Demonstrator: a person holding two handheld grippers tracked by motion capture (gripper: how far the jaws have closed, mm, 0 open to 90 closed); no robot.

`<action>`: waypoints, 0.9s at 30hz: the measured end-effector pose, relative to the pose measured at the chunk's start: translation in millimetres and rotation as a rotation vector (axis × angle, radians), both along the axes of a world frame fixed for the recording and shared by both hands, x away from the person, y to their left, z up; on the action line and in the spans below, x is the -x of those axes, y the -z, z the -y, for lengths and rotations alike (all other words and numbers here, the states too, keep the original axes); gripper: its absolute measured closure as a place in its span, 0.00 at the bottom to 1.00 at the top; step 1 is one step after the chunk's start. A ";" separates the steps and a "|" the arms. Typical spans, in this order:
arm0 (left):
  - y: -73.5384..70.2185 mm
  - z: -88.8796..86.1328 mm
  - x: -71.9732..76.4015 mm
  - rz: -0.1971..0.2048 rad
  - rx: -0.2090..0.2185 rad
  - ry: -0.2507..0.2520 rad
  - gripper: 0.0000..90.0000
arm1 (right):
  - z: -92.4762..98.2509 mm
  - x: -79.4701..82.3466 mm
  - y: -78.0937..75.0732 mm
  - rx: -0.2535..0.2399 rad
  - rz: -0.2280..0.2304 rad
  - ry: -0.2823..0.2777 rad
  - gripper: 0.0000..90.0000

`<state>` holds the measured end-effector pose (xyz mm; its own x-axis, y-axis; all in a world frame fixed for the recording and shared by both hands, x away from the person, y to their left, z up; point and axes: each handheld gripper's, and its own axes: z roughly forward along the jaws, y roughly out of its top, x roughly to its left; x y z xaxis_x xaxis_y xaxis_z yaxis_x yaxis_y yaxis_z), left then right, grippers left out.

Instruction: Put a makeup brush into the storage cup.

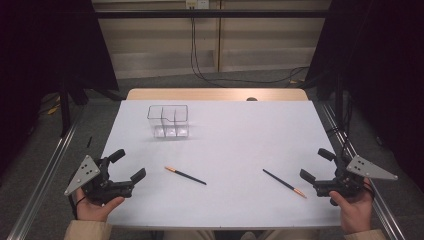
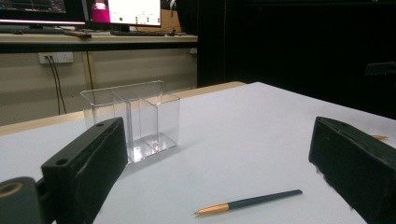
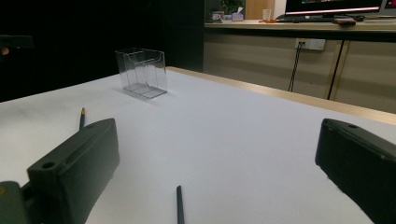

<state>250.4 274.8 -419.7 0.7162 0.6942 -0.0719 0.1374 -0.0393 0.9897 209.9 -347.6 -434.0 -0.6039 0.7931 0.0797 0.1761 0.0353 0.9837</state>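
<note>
You have two slim dark pens with gold-coloured tips lying flat on the white table top (image 1: 240, 150), and both should handle the same way: light, stiff, smooth-barrelled, and likely to roll or skid if you nudge them sideways. Take each across the middle of its barrel, jaws square to its length, pressing down gently so it cannot squirt out.

The left-hand pen (image 1: 185, 175) lies just beyond your left gripper (image 1: 125, 165), at about its 2 o'clock; its long axis runs 10 to 4 o'clock, gold tip at the 10 o'clock end. The right-hand pen (image 1: 285, 183) lies near your right gripper (image 1: 316, 164), at roughly its 8 o'clock, on much the same slant but with the gold tip at the 4 o'clock end, towards you.

Both grippers stand wide open, holding nothing. The clear plastic three-compartment holder (image 1: 168, 120) stands upright at 11 o'clock on the table, well apart from both pens.
</note>
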 end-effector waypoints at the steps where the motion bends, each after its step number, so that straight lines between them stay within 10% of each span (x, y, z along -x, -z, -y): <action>1: -0.4 0.3 -0.2 0.001 -0.002 0.003 0.05 | 0.3 -0.3 0.1 0.000 0.003 -0.002 0.00; 27: -9.2 37.2 -23.8 0.018 -0.013 0.075 0.05 | 0.2 1.8 0.2 0.013 0.003 -0.015 0.00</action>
<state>274.2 237.6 -410.6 0.7675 0.6391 -0.0501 0.1158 -0.0614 0.9914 208.0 -347.8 -434.2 -0.6158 0.7850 0.0671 0.1723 0.0511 0.9837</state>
